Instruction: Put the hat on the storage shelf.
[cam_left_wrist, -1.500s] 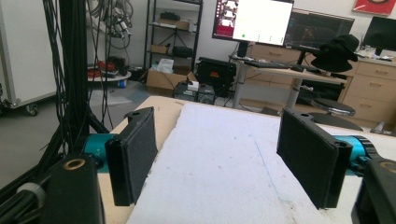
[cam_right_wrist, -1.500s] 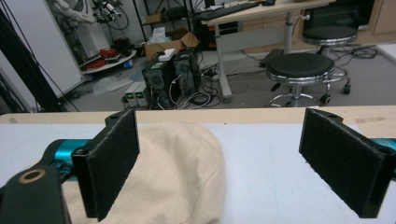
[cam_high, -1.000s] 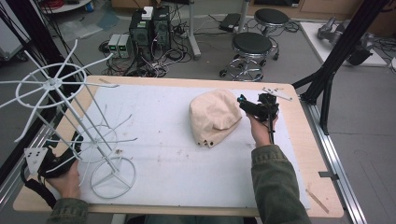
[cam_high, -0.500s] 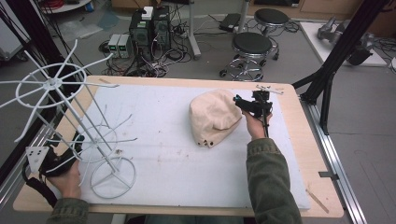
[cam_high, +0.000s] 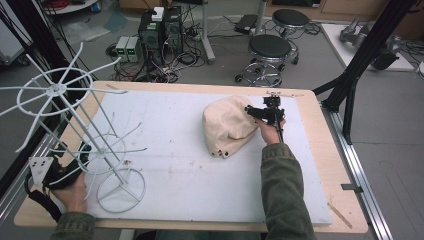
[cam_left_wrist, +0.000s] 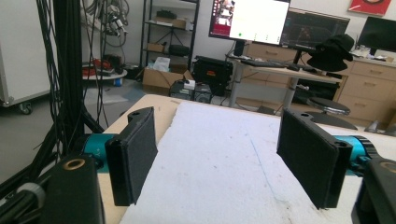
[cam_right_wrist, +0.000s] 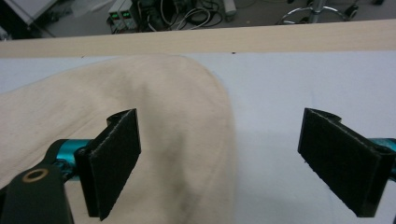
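Resting on the white mat (cam_high: 200, 165) toward the bench's (cam_high: 320, 150) far right, a cream cloth bag (cam_high: 227, 125) lies slumped w/ its drawstring hem facing the near edge. R gripper (cam_high: 255, 112) sits at the bag's right side, jaws spread wide, one over the fabric, one over bare mat, nothing held. L gripper (cam_high: 75, 162) is at the near left corner by the white wire rack (cam_high: 80, 130), jaws also apart & empty.

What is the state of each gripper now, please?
Left gripper: open, holding nothing, over the white mat.
Right gripper: open, holding nothing, at the edge of the cream hat.
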